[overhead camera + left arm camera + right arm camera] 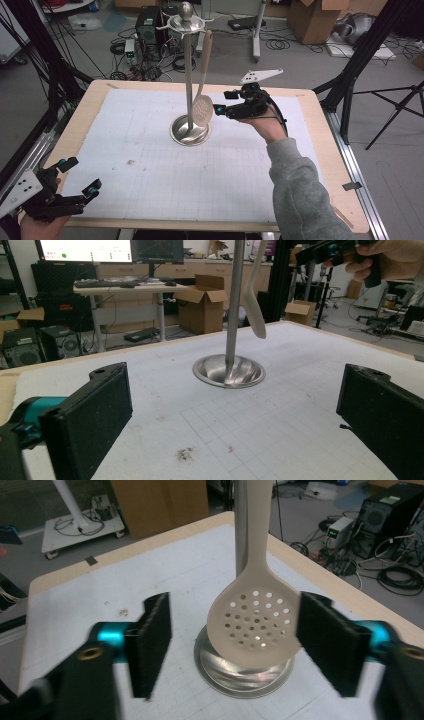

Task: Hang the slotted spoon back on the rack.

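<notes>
Step in hand, as judged: release of the slotted spoon [202, 107] after hanging on the utensil stand [189, 75], then clean withdrawal of the right gripper [222, 102]

Procedure for a good release:
- Keep the right gripper's jaws spread wide; in the right gripper view both pads stand clear of the spoon bowl [256, 622], one to each side, gripping nothing
- Draw straight back along the jaw line, away from the stand, toward the table's right edge; no sideways sweep, since a nudge on the bowl may swing the spoon off its hook
- Check that the handle top stays seated at the stand's upper ring [186, 23] before leaving

Left gripper [80, 180]: parked at the table's [125, 90] near left corner, jaws released and empty, well apart from the stand

Position of the spoon: hanging beside the stand's pole, over the round base [189, 131], near the middle of the table toward the far edge

Orientation: long axis close to vertical, slightly tilted; handle end up at the ring, perforated bowl down, just above the base; bowl face turned toward the right gripper
</notes>
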Available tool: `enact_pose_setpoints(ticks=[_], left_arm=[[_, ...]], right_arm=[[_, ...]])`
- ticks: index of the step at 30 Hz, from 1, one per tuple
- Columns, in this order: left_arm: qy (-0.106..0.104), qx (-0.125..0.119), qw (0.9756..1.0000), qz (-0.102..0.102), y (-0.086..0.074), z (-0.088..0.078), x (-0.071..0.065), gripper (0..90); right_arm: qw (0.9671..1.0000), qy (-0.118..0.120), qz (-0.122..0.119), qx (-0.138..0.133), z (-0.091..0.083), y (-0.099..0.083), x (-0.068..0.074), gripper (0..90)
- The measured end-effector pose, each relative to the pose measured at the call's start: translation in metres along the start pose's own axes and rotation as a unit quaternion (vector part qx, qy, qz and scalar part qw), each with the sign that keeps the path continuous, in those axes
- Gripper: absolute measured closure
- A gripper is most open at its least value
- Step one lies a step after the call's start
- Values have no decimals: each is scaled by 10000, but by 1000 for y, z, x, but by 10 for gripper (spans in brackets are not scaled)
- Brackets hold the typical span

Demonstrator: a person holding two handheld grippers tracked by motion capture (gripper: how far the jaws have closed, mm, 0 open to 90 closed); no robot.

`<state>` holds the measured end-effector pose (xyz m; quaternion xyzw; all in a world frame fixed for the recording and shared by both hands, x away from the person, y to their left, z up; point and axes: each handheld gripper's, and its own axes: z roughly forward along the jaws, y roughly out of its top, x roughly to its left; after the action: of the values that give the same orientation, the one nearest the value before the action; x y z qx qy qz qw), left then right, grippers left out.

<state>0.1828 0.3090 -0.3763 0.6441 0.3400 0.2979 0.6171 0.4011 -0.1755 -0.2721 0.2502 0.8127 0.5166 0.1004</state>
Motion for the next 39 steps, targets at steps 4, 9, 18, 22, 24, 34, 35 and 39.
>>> enact_pose_setpoints(ticks=[4,9,18,22,24,34,35,39], left_arm=[[-3,-6,10000,-22,0,2,3,17],[-16,-12,10000,-41,0,6,5,17],[-98,-6,9999,-24,1,16,4,17],[-123,-7,9999,-36,1,20,4,17],[-153,15,9999,-36,0,22,4,18],[-218,29,9998,-20,1,31,4,17],[-220,29,9997,-27,1,32,4,17],[-265,49,9996,5,1,36,3,17]], right_arm=[[9998,0,90,-156,-7,-7,-2,154],[9998,-27,65,-206,-14,-13,-2,143],[9998,-23,57,-165,-24,-31,1,143],[9999,41,19,-91,-27,-39,3,143],[9999,58,-9,-86,-28,-43,4,143],[9985,-71,-284,-463,-43,-63,9,143],[9985,-77,-276,-469,-44,-65,10,143],[9983,-134,-239,-505,-52,-74,9,142]])
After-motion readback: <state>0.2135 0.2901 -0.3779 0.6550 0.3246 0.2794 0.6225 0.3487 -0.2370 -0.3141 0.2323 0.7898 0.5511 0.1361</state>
